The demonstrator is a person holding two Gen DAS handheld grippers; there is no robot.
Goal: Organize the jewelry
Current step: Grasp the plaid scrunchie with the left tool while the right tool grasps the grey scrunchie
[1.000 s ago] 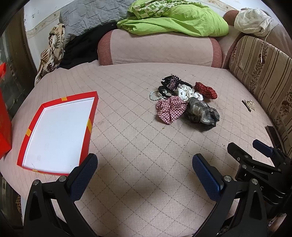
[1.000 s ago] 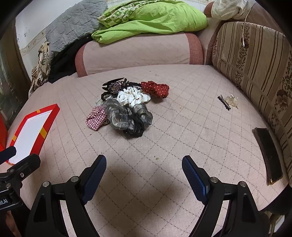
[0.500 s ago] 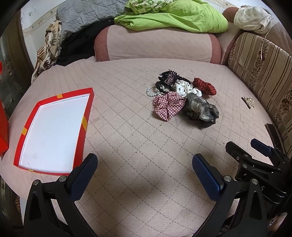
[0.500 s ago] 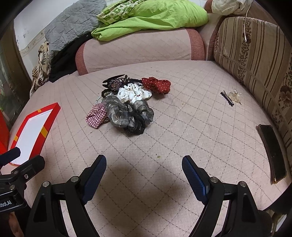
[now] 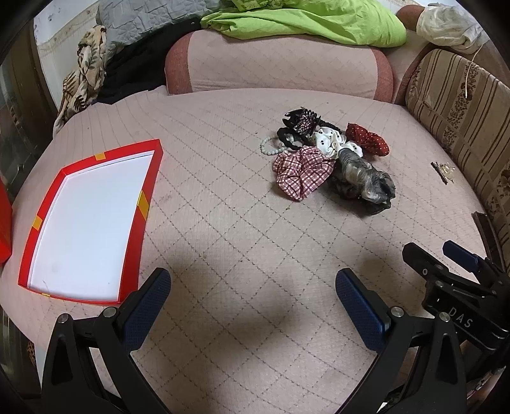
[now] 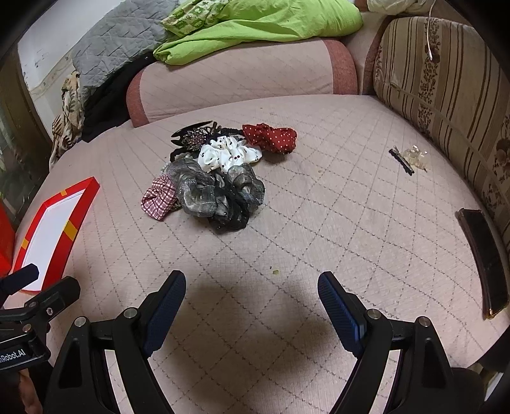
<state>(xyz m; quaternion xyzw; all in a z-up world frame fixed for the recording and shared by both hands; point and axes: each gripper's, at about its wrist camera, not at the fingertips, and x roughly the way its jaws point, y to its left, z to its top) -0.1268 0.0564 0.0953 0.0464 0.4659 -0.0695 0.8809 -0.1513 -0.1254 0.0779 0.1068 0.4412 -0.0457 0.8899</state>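
Observation:
A pile of hair accessories lies on the pink quilted cushion (image 5: pixel 242 229): a red-checked scrunchie (image 5: pixel 299 173), a grey-black scrunchie (image 5: pixel 366 181), a white dotted scrunchie (image 6: pixel 228 154), a red dotted scrunchie (image 5: pixel 368 138), a black claw clip (image 5: pixel 301 121) and a pearl bracelet (image 5: pixel 271 148). A shallow red box with a white inside (image 5: pixel 86 219) lies open at the left. My left gripper (image 5: pixel 253 286) is open and empty, short of the pile. My right gripper (image 6: pixel 251 288) is open and empty, also short of the pile (image 6: pixel 216 191).
A black hair pin and a clear clip (image 6: pixel 409 157) lie at the right by the striped backrest (image 6: pixel 446 79). A dark phone (image 6: pixel 484 258) lies at the right edge. Green and grey bedding (image 5: pixel 306 19) is heaped on the back cushion. Another red piece (image 5: pixel 4 229) shows at the far left.
Both grippers have moved forward and dipped a little toward the cushion; the pile and the red box sit lower and nearer in the views. Nothing was touched.

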